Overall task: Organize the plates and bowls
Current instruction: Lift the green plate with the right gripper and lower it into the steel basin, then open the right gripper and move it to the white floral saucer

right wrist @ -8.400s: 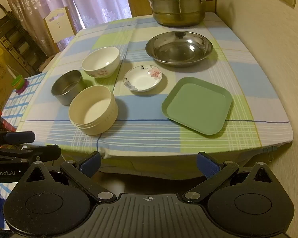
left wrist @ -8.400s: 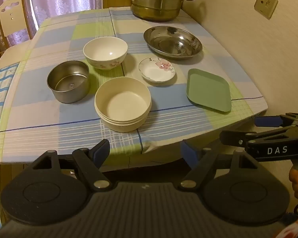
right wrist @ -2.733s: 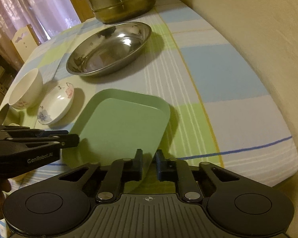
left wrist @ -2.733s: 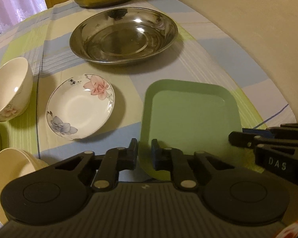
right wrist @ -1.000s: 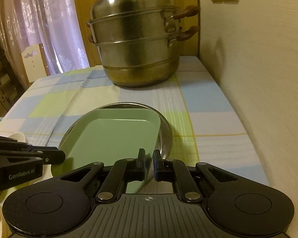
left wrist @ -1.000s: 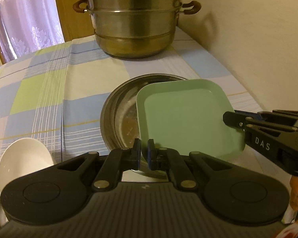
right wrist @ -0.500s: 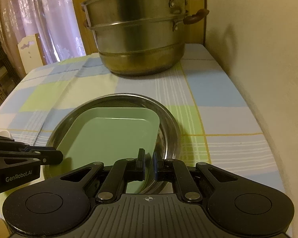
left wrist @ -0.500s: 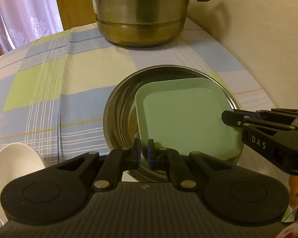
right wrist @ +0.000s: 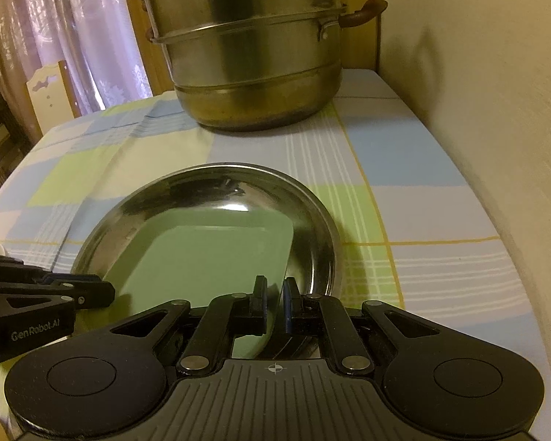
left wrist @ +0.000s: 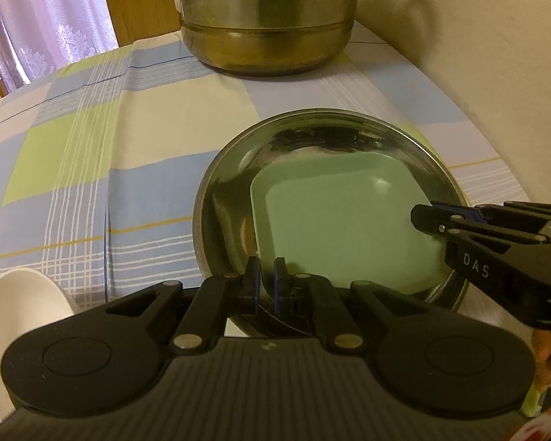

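Both hand-held grippers, left (left wrist: 265,282) and right (right wrist: 274,307), clamp the tray (left wrist: 345,220) inside the pan (left wrist: 216,198). Release it; the bowl (left wrist: 22,316), lower left, remains.

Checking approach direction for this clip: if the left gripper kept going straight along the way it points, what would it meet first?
The left gripper is shut on the near edge of the green plate. Straight ahead it would likely slide over the plate and meet the far inner wall of the steel dish; depth is uncertain.
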`<state>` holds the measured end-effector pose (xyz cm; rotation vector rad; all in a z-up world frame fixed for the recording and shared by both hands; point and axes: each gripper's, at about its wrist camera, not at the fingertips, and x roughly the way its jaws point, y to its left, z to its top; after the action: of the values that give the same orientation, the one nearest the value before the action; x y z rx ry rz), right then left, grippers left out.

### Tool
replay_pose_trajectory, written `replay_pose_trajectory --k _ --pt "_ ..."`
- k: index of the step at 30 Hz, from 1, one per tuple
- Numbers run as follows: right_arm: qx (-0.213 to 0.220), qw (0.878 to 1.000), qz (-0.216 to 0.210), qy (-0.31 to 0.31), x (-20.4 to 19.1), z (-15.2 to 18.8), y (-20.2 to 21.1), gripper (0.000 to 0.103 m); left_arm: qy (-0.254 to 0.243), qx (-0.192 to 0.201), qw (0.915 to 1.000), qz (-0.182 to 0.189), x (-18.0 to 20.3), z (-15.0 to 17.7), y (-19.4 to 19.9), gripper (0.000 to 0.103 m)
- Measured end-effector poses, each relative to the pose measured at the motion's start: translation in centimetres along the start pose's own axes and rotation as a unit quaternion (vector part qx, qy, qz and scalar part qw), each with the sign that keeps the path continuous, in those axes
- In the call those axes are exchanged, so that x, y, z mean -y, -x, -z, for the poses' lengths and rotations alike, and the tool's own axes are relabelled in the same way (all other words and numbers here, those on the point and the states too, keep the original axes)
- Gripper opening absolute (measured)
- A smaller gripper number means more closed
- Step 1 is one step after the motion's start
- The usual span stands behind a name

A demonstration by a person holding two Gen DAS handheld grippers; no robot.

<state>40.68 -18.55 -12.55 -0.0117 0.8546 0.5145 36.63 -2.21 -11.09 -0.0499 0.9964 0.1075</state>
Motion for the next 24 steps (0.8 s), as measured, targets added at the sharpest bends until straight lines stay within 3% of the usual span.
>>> replay_pose_trajectory --k 6,7,10,11,24 --pt "-0.017 0.999 -0.015 -0.034 0.9 0.1 -0.3 0.010 0.010 -0.003 0.9999 0.003 -0.1 -0.1 0.2 0.007" --pt "-0.013 0.999 -0.017 -0.035 1.0 0.1 -0.1 0.015 0.011 -0.001 0.9999 0.005 -0.1 -0.2 0.5 0.007" --pt "0.002 0.999 -0.025 -0.035 1.1 -0.3 0.6 0.047 0.007 0.009 0.9999 0.002 0.1 -0.4 1.1 0.011" --pt "0.007 0.999 -0.027 -0.035 1.0 -0.3 0.8 0.049 0.005 0.013 0.9999 0.000 0.2 -0.4 1.4 0.011" --pt "0.021 0.996 -0.067 -0.050 1.0 -0.5 6.3 0.051 0.016 0.027 0.9995 -0.005 0.5 1.0 6.7 0.017"
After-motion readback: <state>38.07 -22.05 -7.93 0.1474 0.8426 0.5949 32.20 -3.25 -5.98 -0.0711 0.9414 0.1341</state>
